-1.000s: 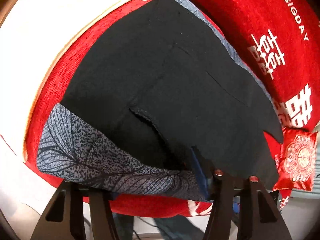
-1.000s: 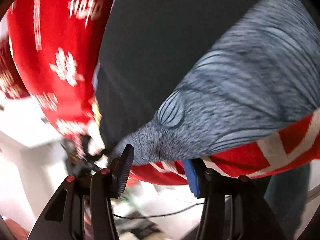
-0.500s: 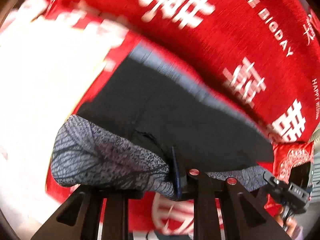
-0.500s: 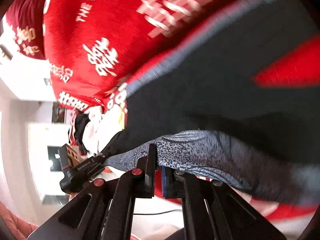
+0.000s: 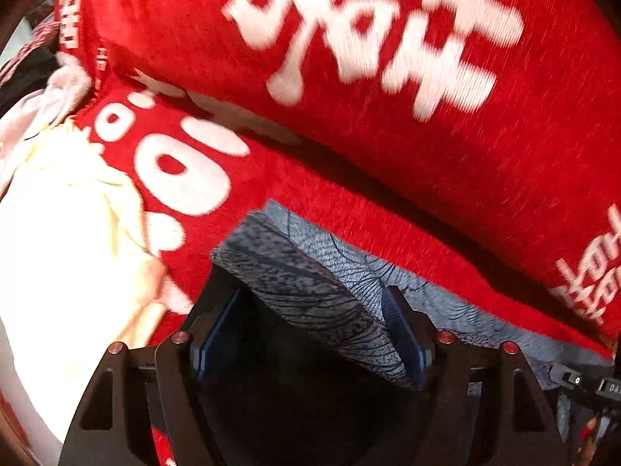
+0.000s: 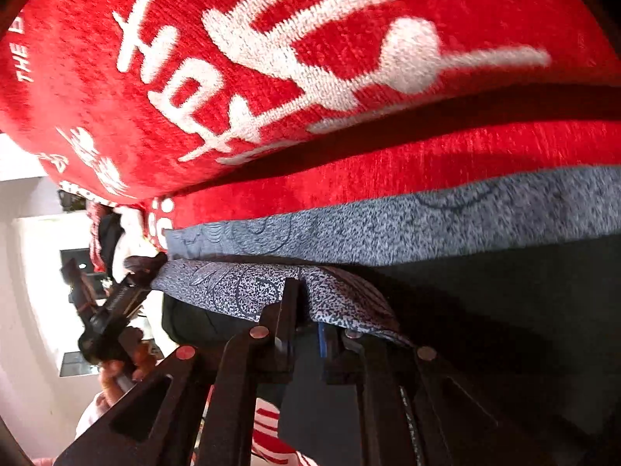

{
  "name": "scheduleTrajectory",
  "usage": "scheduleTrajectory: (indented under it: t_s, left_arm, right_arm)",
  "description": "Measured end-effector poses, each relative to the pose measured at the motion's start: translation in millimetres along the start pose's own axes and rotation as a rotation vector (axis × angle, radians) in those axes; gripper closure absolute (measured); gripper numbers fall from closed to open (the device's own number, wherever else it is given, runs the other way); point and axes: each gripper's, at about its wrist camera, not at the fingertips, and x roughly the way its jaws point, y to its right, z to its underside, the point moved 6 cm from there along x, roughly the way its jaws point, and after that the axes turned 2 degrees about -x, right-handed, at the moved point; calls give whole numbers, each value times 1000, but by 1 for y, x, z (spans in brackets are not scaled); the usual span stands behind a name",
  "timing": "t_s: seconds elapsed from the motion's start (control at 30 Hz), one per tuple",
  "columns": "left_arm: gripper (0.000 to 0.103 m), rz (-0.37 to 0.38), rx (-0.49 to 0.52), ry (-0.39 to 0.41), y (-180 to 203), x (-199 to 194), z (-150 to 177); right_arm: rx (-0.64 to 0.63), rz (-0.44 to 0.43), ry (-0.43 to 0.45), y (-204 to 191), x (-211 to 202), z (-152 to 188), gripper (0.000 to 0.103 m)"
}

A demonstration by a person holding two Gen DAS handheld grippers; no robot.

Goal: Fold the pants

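Left tongs [image 5: 310, 334] spread wide, blue-padded fingers [image 5: 403, 334] well apart, patterned cloth lying loose between them. Right tongs [image 6: 306, 334] pinched nearly together on a fold of the same cloth. Both pointed toward the far edge of the couch.

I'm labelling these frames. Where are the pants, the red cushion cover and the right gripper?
pants [image 5: 310, 295]: left wrist view, on the grey patterned folded edge.
red cushion cover [image 6: 271, 39]: right wrist view, on the red fabric with white lettering.
right gripper [image 6: 304, 326]: right wrist view, between its fingertips, pinching the pants.
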Motion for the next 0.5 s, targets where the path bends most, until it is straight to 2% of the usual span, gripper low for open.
scheduleTrajectory:
  t_s: [0.03, 0.07, 0.1, 0.2, 0.23, 0.27, 0.3, 0.4, 0.43, 0.5]
  left_arm:
    - [29, -8, -2, 12, -2, -8, -1]
    - [29, -22, -3, 26, -6, -18, -2]
    - [29, -36, -2, 40, -10, -28, -2]
    - [29, -74, 26, 59, -15, -46, 2]
    - [25, -70, 45, 47, -12, -45, 6]
    - [14, -71, 57, 31, -9, -41, 10]
    - [12, -76, 69, 16, -5, -33, 15]
    - [12, -89, 115, -44, 17, 0, 31]
    - [12, -129, 143, -63, 23, 18, 35]
    - [12, -162, 143, -70, 25, 29, 38]
  right_arm:
    - [-31, -11, 7, -9, -7, 2, 67]
    - [-53, -21, 17, -16, -15, 6, 36]
    - [-79, -24, 38, -27, -28, 10, 21]
    - [-147, -3, 62, -46, -53, 29, 22]
    - [-171, 6, 64, -50, -57, 36, 24]
    - [-192, 10, 52, -53, -56, 42, 34]
    - [-203, 13, 35, -52, -53, 48, 42]
    - [-220, 83, -52, -39, -21, 51, 43]
    - [-210, 107, -77, -29, -8, 47, 43]
    - [-166, 155, -64, -14, -6, 36, 53]
